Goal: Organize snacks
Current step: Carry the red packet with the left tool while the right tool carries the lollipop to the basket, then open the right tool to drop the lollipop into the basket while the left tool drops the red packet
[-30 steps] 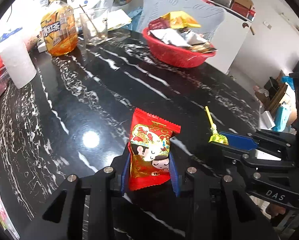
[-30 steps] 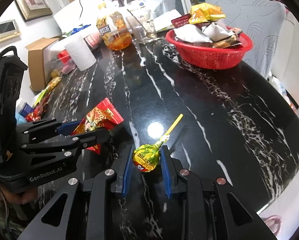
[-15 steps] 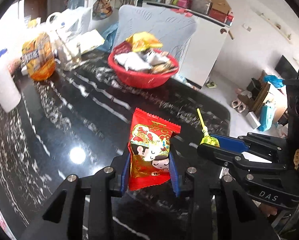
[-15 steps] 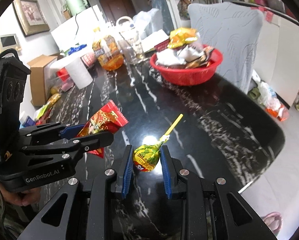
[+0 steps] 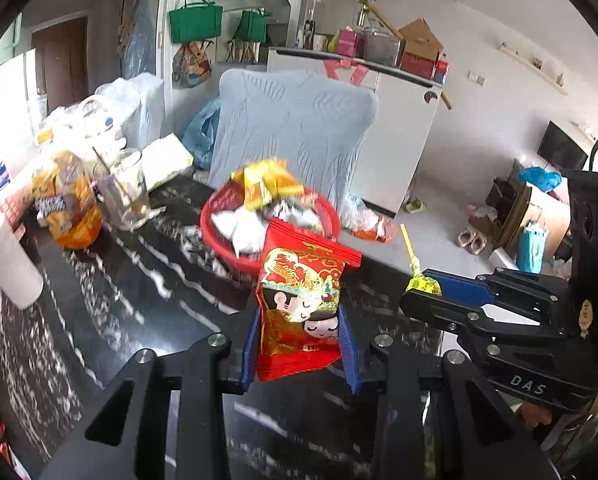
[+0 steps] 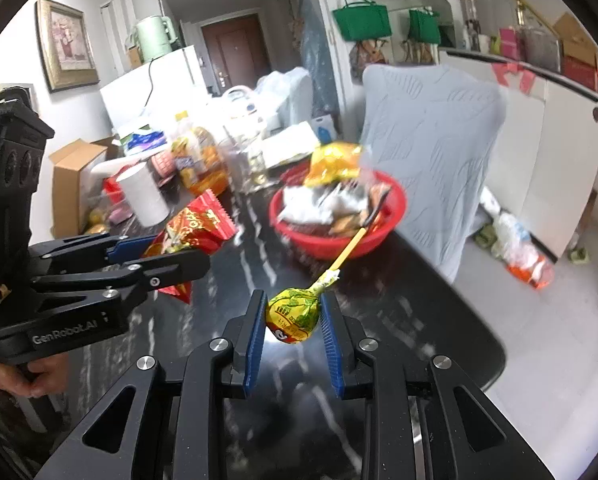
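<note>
Claw grip comes first: the left claw [image 5: 299, 344] is clamped on a red snack packet [image 5: 303, 300], its blue pads pressing both sides of the wrapper's lower half, the packet standing upright between them. The right claw [image 6: 293, 324] is closed on a lollipop [image 6: 295, 314], squeezing the yellow-green wrapped head, with the stick [image 6: 349, 248] pointing away toward the far end of the desk [image 6: 439, 320].

Both items hang clear of the black marbled desk, side by side; each claw shows in the other's view. Beyond them, at the far end of the desk in front of a pale chair cover [image 5: 295, 124], sits the red basket [image 6: 395, 196], already heaped with other packets. To its left stand an orange drink bottle [image 5: 71, 208], a glass [image 5: 125, 192] and a white paper roll [image 5: 7, 264].

The step in hand looks like the carry: two snacks gripped and off the desk, not yet at the basket. The next move probably calls for bringing both claws over the basket's rim and opening them only once each item is above the pile. The light lollipop could roll off the heap, so a low release near the basket's middle seems wise.
</note>
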Tool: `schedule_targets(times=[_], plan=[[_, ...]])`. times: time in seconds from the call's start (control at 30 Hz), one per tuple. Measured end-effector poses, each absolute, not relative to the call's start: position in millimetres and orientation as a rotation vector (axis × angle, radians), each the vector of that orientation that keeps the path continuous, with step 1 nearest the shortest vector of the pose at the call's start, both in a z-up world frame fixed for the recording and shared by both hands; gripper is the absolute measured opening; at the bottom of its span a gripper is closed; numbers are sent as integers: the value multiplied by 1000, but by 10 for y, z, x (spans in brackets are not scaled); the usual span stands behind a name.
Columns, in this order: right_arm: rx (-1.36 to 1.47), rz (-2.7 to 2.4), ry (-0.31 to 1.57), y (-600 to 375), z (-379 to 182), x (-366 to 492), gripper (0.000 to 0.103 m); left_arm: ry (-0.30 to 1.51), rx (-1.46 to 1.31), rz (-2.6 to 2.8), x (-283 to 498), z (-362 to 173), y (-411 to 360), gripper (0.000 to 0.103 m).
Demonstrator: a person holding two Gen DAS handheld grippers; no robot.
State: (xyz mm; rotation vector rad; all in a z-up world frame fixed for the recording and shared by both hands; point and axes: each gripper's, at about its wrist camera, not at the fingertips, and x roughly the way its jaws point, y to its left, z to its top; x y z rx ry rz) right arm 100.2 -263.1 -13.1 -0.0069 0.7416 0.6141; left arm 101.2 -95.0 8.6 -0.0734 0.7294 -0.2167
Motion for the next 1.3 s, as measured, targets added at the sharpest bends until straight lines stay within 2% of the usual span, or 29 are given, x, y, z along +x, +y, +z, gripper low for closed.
schedule_targets(times=[0.27,0.6,1.03,1.1,1.17,1.3], plan=[[-30,561,714,-2666,-41,1571,27,689,-101,-205,1445,182,-913,33],[-103,496,745,-2563,-429,2403,27,736,-133,-166,1927,-79,-804,33],[-119,508,785,-2458,-701,2712,28,768,-159,-157,2070,-208,-730,33],[-115,514,794,-2469,-696,2707,30,766,-156,-159,2057,-198,-743,33],[-112,511,799,-2487,-698,2699,39,763,-155,-158,2052,-190,-742,33],[-83,521,806,-2553,-681,2661,42,754,-152,-150,2047,-163,-730,33]])
